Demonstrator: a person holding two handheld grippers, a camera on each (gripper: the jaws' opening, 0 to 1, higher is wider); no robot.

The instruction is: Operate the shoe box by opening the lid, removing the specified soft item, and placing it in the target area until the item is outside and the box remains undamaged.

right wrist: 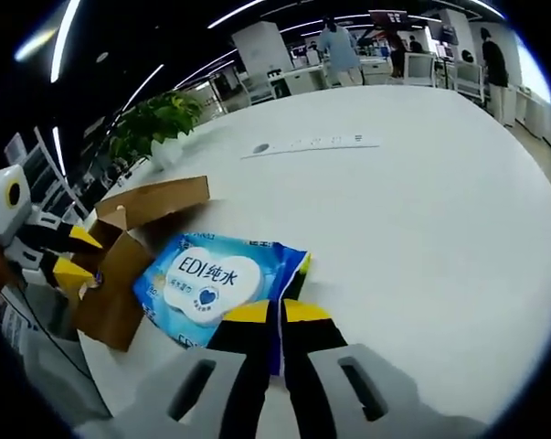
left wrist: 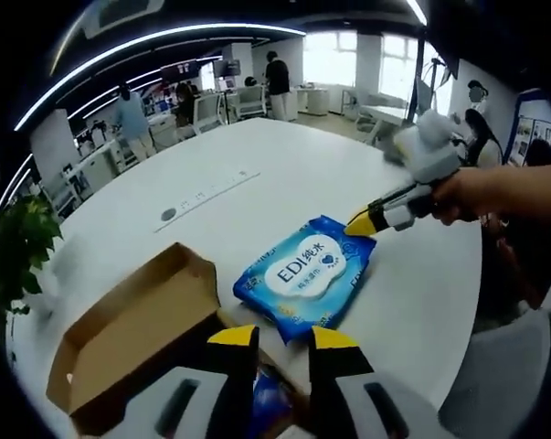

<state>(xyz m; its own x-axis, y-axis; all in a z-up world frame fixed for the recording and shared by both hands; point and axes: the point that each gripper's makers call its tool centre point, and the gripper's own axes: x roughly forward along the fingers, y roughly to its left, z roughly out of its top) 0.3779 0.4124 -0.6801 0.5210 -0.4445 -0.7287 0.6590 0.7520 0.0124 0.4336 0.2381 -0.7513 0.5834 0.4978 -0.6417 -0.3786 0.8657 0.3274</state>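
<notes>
White table (right wrist: pixel 421 183), wipes pack (right wrist: pixel 216 283) pinched in right hand-held gripper (right wrist: pixel 275 313).

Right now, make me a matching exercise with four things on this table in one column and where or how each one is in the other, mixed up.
Things:
1. wipes pack
2. cardboard box
3. right gripper
4. potted plant

States:
A. lid open
B. at the far table edge
C. shut on a corner of the pack
D. lying on the white table beside the box

Pairs: 1-D, 2-A, 3-C, 4-B
</notes>
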